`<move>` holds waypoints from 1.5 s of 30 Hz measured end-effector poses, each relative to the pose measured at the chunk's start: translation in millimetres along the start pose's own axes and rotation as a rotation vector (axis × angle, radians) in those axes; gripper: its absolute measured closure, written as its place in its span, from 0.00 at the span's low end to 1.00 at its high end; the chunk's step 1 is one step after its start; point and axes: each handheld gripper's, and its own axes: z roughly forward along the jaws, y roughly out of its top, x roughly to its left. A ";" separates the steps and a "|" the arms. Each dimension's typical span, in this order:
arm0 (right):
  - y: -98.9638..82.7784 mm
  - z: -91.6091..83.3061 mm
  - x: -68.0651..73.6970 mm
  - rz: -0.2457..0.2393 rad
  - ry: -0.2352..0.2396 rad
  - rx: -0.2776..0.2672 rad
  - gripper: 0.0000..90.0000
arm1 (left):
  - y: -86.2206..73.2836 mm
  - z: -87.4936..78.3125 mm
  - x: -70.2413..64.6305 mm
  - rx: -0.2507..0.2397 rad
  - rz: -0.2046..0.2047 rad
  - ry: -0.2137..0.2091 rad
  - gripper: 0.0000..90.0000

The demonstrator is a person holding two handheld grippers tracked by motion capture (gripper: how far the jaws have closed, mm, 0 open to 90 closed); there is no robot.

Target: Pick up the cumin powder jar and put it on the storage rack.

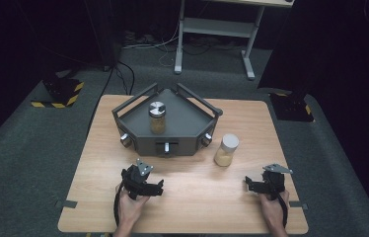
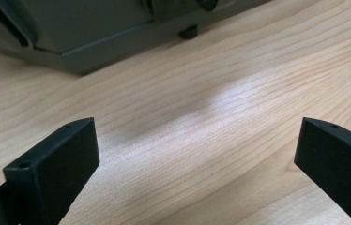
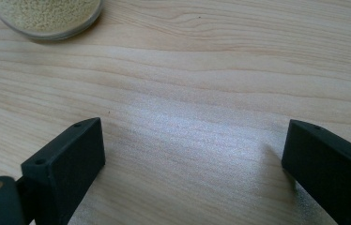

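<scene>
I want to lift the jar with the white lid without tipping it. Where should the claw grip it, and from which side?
Grip the jar with the white lid around its round glass body, just under the lid. It stands upright on the bare table, apart from the grey tray. The open right claw is nearest, so probably come in level from the near right side.

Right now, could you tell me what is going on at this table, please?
A person sits at a wooden table with a claw in each hand. The left claw and the right claw both rest low near the front edge, jaws open and holding nothing. A grey tray stands further back with a silver-lidded jar inside. A white-lidded jar of yellowish grains stands on the table beside the tray, nearer the right claw. Neither jar is being touched.
</scene>
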 end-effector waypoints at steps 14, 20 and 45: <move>0.1 0.0 0.0 0.000 0.000 0.000 0.06 | -5.1 15.4 -7.5 0.011 -0.007 0.028 0.00; 0.1 0.1 -0.1 0.001 0.001 0.000 0.06 | -6.2 20.1 -9.2 0.018 -0.005 0.026 0.00; -0.1 0.2 -0.3 -0.003 0.003 -0.001 0.06 | -13.0 23.4 -5.9 0.005 -0.035 0.015 0.00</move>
